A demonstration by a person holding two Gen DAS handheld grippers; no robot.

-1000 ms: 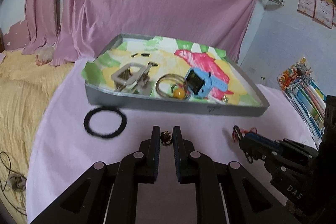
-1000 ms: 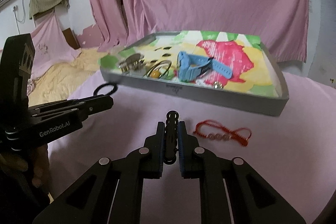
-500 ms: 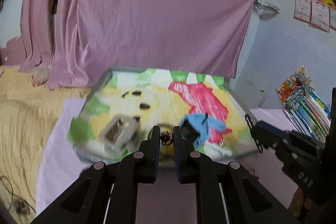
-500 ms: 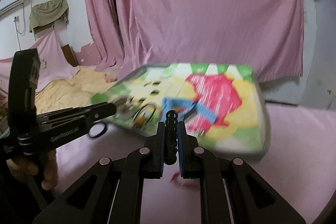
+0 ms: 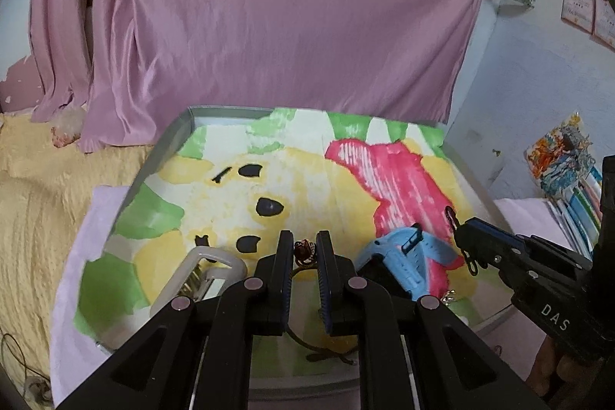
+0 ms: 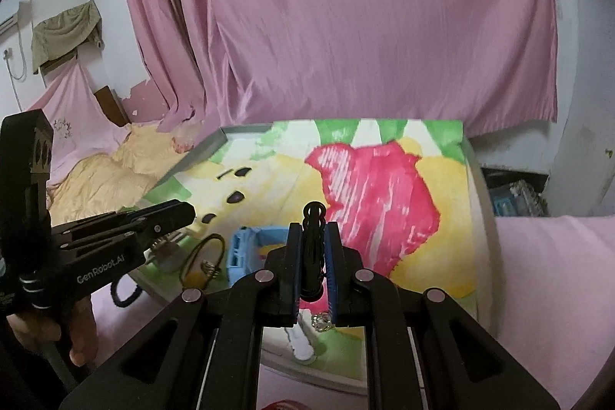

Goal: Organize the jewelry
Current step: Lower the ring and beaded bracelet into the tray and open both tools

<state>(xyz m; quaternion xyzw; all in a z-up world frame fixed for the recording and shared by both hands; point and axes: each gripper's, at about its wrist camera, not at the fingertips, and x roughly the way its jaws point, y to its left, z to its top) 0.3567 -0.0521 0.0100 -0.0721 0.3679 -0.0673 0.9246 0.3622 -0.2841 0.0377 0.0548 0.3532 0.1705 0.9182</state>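
My left gripper (image 5: 305, 244) is shut on a small ring with a dark red stone (image 5: 303, 251) and hangs over the near part of the grey tray (image 5: 184, 125), which has a colourful lining. My right gripper (image 6: 312, 237) is shut on a black beaded piece (image 6: 313, 218), also above the tray (image 6: 485, 218). From the left wrist view the right gripper (image 5: 463, 237) sits to the right, with the black piece (image 5: 469, 262) dangling from it. In the tray lie a blue watch (image 5: 403, 256) (image 6: 246, 248), a clear claw clip (image 5: 203, 268) and a thin bangle (image 6: 203, 256).
A black hair ring (image 6: 123, 294) lies on the pink cloth left of the tray, under the left gripper (image 6: 184, 214). A red cord bracelet (image 6: 280, 404) shows at the bottom edge. A pink curtain (image 5: 269, 25) hangs behind, with yellow bedding (image 5: 38, 218) left and stacked books (image 5: 576, 191) right.
Both grippers have moved forward from above the pink cloth to above the tray, each still shut on its piece. The tray now fills the lower middle of both views.
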